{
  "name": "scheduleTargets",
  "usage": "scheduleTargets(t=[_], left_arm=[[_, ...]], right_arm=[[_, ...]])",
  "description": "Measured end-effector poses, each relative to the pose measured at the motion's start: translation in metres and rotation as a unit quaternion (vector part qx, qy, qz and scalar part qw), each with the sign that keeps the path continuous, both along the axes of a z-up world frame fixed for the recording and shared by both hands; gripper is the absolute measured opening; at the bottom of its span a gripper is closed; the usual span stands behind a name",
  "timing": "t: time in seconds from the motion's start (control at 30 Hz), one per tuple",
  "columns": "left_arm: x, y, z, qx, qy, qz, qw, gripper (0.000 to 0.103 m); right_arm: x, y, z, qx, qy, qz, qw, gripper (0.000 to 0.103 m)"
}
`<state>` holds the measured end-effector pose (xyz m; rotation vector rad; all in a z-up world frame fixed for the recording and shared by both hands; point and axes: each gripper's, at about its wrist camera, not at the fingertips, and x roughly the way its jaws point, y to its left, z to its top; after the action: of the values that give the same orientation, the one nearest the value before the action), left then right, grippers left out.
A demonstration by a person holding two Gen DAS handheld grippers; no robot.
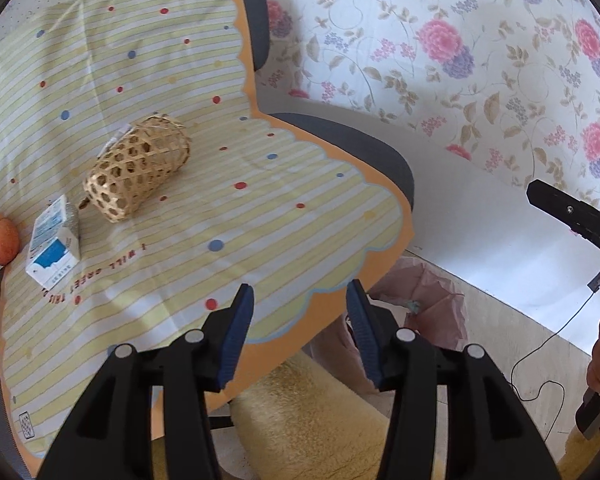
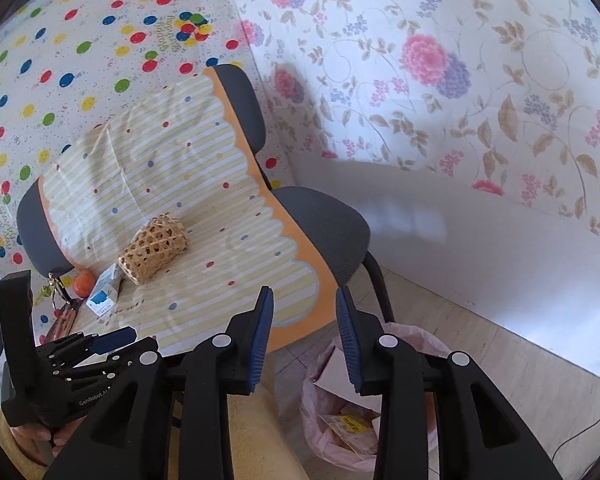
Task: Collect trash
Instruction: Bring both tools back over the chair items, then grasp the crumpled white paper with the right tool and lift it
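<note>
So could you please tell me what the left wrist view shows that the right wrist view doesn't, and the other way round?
Only the left wrist view shows the wall socket with its cable.

Only the right wrist view looks into the pink trash bag, with wrappers inside, and shows the dotted cloth behind the chair.

Both show the woven basket lying on its side, the carton, the orange ball and the striped cloth. Both grippers are open and empty.

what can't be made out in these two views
- Pink trash bag: right wrist view, its contents partly hidden by the right hand-held gripper; left wrist view shows only its rim.
- Woven basket: inside not readable through the weave.
- Milk carton: print too small.
- Items by the orange ball: cut by the left edge.
</note>
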<state>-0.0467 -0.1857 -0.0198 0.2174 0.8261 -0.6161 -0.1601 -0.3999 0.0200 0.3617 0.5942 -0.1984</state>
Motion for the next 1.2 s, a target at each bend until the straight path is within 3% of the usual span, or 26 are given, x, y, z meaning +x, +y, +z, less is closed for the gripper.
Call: scheduleTargets(t=[0.37,0.53,0.77,0.9,1.2], left_arm=[[0.028,0.078,0.012,-0.006,-0.018,0.102,0.9946,0.052],[0.048,0.121,0.024,-0.007,-0.036,0.170,0.9848,0.059],[0.084,0.174,0.026,-0.003,-0.037,0.242,0.9695,0.060],[0.103,0.197,0.025,-0.009,-0.032,0.271,0.9621,0.060],[0.142,0.224,0.020,-0.012,-0.017,0.298,0.9544,0.060]], right_arm=[[0.073,0.057,0.016,-0.033,-0.001,0.092,0.995,0.040],[0.108,0.087,0.019,-0.048,0.000,0.132,0.990,0.047],[0.165,0.134,0.020,-0.064,0.007,0.189,0.980,0.049],[0.200,0.166,0.020,-0.061,0.010,0.220,0.974,0.049],[0.283,0.219,0.007,-0.050,0.031,0.246,0.967,0.049]])
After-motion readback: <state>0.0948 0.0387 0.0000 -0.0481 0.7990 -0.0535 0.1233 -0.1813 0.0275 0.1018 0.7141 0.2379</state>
